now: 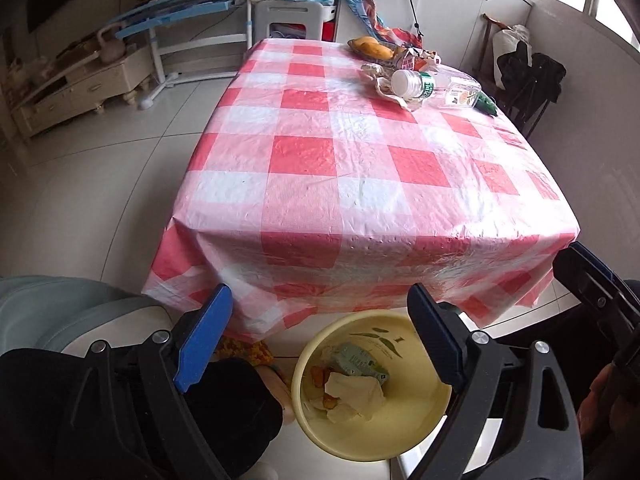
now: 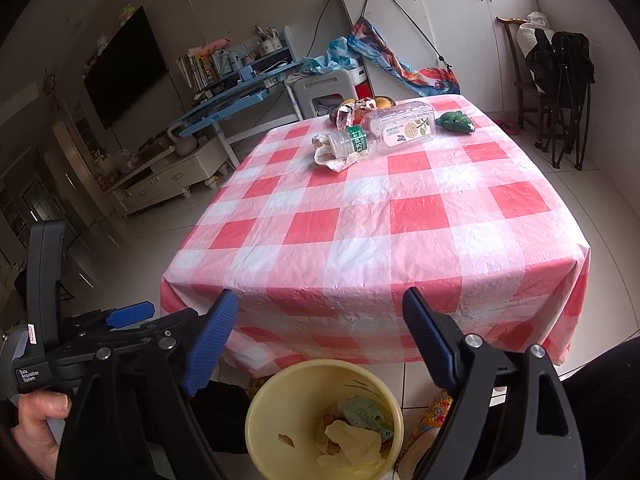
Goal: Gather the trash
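A yellow trash bin (image 1: 360, 436) (image 2: 276, 432) stands on the floor at the table's near edge. It holds crumpled tissue (image 1: 356, 394) (image 2: 352, 444), a green carton (image 1: 356, 360) (image 2: 364, 412) and food scraps. My left gripper (image 1: 320, 332) is open and empty above the bin. My right gripper (image 2: 320, 336) is open and empty above the bin too. At the table's far end lie a green-labelled plastic bottle (image 1: 414, 85) (image 2: 352, 142), a clear bottle (image 1: 460, 92) (image 2: 404, 124), crumpled paper (image 1: 390, 92) (image 2: 330, 160) and a snack wrapper (image 1: 412, 62) (image 2: 345, 114).
The table has a red and white checked cloth (image 1: 320, 152) (image 2: 380, 220). A green object (image 1: 486, 104) (image 2: 454, 122) and fruit (image 1: 374, 48) lie at its far end. A white stool (image 1: 294, 20), a blue desk (image 2: 240, 96) and a chair with dark clothes (image 2: 560, 68) stand beyond.
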Available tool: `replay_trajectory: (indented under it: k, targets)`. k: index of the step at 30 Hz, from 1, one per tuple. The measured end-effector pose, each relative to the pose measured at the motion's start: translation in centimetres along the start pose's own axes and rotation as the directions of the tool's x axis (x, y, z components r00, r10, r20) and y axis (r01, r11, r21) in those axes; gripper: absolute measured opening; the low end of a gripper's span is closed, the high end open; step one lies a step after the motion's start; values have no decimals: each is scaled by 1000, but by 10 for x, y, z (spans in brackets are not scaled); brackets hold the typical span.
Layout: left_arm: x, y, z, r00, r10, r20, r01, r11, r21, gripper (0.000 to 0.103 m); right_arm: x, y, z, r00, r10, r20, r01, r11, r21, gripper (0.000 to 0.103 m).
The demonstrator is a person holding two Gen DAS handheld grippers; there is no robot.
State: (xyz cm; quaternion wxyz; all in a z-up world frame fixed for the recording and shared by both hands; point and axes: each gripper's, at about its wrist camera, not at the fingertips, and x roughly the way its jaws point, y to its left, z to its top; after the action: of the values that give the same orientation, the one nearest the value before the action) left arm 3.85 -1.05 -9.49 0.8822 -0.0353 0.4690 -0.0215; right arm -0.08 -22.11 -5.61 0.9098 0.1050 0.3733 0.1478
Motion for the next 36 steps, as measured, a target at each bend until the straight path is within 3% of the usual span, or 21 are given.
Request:
replay_trajectory:
  k: [7,36]
  targets:
    - [-3,-12,-1,999,33,30,-35,998,56,86,2,2,0,1000,-1,-8,1,1000,-9,81]
    - [-9,-5,3,998,20,67,-21,1000,16,86,4,7,-1,1000,-2,-16,1,1000,-21,81]
